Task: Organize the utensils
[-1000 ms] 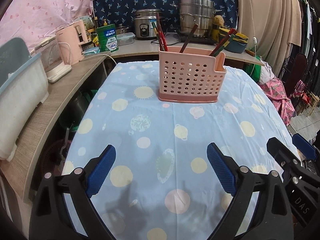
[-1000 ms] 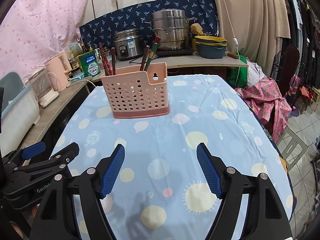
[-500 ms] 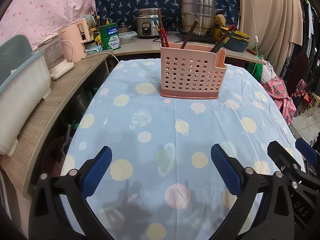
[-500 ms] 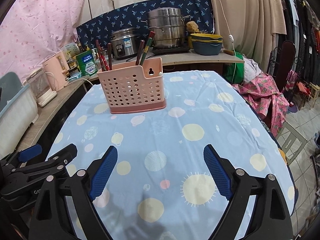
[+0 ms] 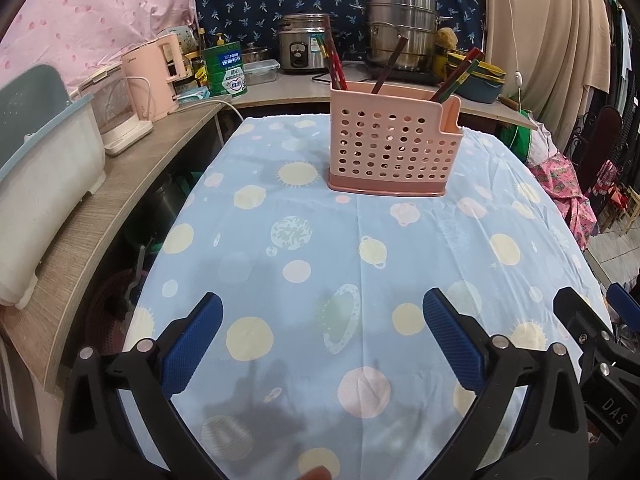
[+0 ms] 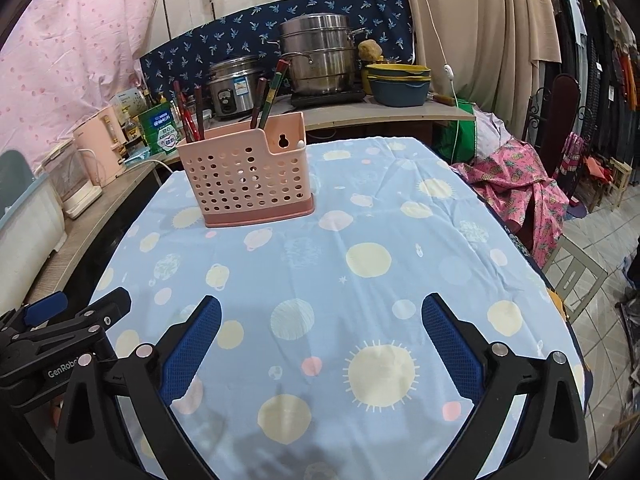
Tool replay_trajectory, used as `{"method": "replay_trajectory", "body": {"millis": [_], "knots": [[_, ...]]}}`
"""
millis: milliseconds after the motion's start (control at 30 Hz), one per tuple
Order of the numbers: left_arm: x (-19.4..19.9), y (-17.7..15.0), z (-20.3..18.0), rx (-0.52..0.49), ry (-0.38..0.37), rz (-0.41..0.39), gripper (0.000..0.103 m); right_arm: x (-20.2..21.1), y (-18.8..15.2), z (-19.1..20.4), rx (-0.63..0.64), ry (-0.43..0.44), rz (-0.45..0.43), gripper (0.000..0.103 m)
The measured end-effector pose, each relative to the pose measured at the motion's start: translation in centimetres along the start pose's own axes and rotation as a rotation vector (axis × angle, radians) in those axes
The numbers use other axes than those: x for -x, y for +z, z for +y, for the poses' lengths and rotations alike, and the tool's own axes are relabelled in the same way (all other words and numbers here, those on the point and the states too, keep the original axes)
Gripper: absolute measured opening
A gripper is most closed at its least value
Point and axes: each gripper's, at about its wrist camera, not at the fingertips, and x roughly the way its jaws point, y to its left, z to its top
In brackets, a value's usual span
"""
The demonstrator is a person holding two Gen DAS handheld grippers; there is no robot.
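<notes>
A pink perforated utensil holder point(image 5: 392, 152) point(image 6: 244, 184) stands upright at the far middle of the blue planet-print tablecloth point(image 5: 304, 248) point(image 6: 360, 224). Several dark red and green chopsticks point(image 5: 336, 64) point(image 6: 272, 92) stick up out of it. My left gripper point(image 5: 322, 320) hovers over the near part of the cloth, open and holding nothing. Beside it my right gripper point(image 6: 322, 320) is over the near cloth too; its jaws are opening and nothing is between them. Both are well short of the holder.
A wooden counter runs along the left with a white bin point(image 5: 40, 184), a pink kettle point(image 5: 156, 76) and a green can point(image 5: 224, 68). Behind the table stand a rice cooker point(image 6: 234, 88) and a steel steamer pot point(image 6: 320, 56). A pink cloth heap point(image 6: 516, 184) lies right of the table.
Both grippers' jaws have spread wider, the right one more. The holder and chopsticks have stayed where they were.
</notes>
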Motion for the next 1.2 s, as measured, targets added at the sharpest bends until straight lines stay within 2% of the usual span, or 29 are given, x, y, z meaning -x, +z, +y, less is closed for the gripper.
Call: {"method": "replay_trajectory", "body": {"millis": [833,1200], "knots": [[-0.4,-0.4,0.0,-0.006,0.057,-0.001,0.096,-0.5,-0.4,1.4,0.041,-0.004,0.015,0.097],[-0.6,-0.1,0.1,0.000,0.051,0.006,0.096,-0.6,-0.5,1.5,0.044,-0.006,0.015,0.097]]}}
